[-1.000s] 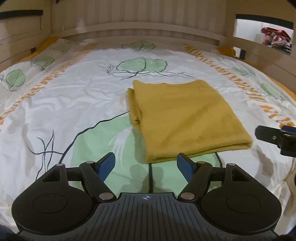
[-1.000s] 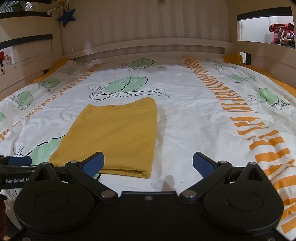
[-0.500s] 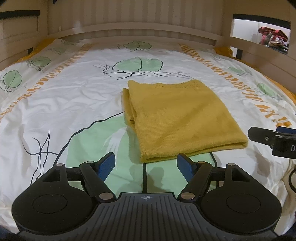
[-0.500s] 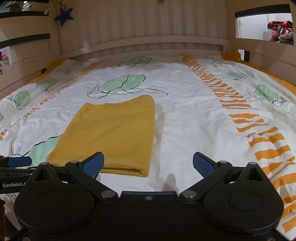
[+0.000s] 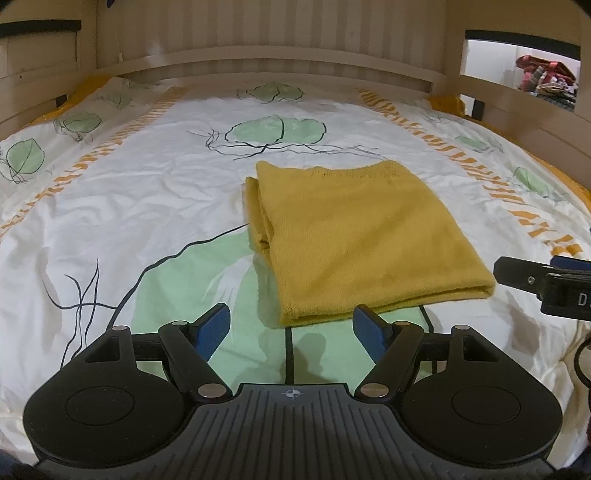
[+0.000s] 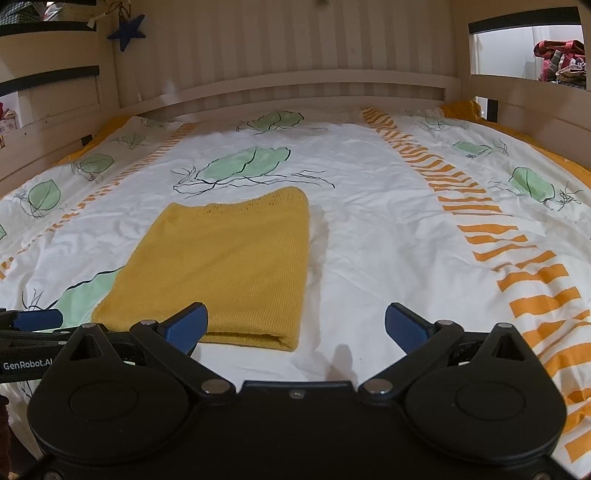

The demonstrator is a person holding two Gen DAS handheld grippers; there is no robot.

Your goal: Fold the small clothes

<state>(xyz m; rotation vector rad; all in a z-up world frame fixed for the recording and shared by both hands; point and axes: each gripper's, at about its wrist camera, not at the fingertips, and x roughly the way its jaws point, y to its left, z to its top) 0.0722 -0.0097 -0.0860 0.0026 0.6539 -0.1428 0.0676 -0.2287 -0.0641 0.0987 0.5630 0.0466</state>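
a wooden bed frame [image 5: 258, 61] with slatted boards runs across the top of both views, and a white duvet [image 5: 122, 206] printed with green leaves and orange stripes fills nearly everything below it. in the right wrist view a dark blue star [image 6: 126, 31] hangs at the upper left of the frame.

the folded yellow knit garment [image 5: 360, 236] lies flat on the duvet, centre to centre right in the left wrist view, its layered edges stacked along the left side. in the right wrist view the same garment [image 6: 225, 264] sits left of centre.

the left gripper [image 5: 291, 332] fills the bottom of its view, blue pads spread apart with nothing between them, just short of the garment's near edge. the right gripper [image 6: 295, 326] likewise stands wide open and empty at the bottom of its frame, its left pad overlapping the garment's near edge in the picture; whether it touches cannot be told.
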